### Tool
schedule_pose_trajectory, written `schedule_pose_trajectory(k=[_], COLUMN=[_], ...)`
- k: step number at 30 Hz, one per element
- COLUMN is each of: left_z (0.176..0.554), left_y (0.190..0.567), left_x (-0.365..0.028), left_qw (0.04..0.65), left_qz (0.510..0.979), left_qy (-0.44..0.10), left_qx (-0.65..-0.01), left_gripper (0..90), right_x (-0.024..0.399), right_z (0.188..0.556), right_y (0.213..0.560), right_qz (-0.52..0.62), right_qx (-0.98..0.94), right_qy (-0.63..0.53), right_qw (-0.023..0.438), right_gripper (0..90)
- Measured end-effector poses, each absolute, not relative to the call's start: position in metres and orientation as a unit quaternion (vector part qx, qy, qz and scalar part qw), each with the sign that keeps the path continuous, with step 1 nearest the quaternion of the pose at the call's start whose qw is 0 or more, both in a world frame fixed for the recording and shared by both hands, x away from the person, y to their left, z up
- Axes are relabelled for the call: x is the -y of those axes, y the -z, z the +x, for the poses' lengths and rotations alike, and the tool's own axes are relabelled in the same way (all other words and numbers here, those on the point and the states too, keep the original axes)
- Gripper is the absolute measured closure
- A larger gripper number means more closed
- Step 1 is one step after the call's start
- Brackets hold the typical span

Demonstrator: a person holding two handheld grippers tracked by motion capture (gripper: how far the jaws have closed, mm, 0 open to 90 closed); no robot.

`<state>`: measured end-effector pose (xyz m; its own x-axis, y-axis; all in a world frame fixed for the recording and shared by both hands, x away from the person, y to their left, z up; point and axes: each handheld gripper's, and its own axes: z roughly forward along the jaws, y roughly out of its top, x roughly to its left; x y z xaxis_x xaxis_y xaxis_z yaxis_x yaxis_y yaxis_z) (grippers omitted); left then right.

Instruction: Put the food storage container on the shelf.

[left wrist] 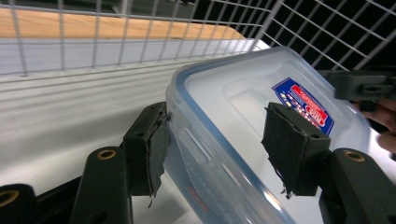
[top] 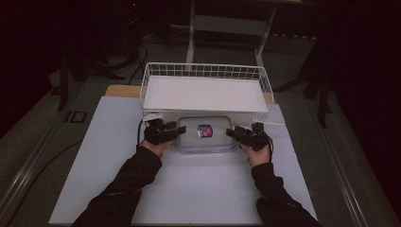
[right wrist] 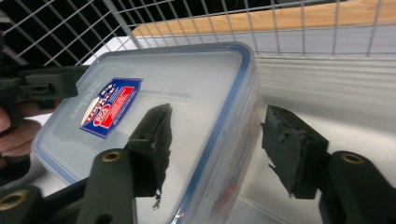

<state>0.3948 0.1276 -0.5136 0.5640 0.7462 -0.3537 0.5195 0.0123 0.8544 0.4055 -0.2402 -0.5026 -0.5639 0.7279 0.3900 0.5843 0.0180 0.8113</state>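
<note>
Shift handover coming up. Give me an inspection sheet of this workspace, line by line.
Surface: white board on the table, bare in front.
Job's things: clear lidded plastic container with a blue-red label, lying in front of the white wire basket.
Clutter: nothing seen.
Grippers: left hand-held gripper and right hand-held gripper each straddle one end of the container; pads stand off it, jaws open.
Cables: one trails from each gripper.
Surroundings: dark room, metal frame legs behind the basket.
</note>
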Motion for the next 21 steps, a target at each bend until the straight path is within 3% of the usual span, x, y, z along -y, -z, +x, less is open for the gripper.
schedule_pose_trajectory(k=[7, 16, 18, 21], left_z=[0.395, 0.381, 0.374, 0.370], left_y=[0.513, 0.503, 0.498, 0.494], left_x=[-0.126, -0.128, -0.128, -0.132], left_qw=[0.542, 0.555, 0.552, 0.553], left_qz=[0.700, 0.707, 0.704, 0.712], left_qy=[-0.104, -0.080, -0.075, -0.056], left_qx=[-0.453, -0.432, -0.440, -0.429], left_gripper=[37.4, 13.6, 2.7, 0.7], right_x=[0.240, 0.236, 0.236, 0.237], right_z=[0.404, 0.396, 0.393, 0.391], right_y=[0.503, 0.495, 0.494, 0.492], right_qz=[0.465, 0.445, 0.442, 0.440], right_qx=[-0.706, -0.723, -0.725, -0.726], right_qy=[-0.528, -0.519, -0.519, -0.518], right_qw=[0.077, 0.097, 0.100, 0.104], right_gripper=[38.6, 37.8, 37.9, 38.3])
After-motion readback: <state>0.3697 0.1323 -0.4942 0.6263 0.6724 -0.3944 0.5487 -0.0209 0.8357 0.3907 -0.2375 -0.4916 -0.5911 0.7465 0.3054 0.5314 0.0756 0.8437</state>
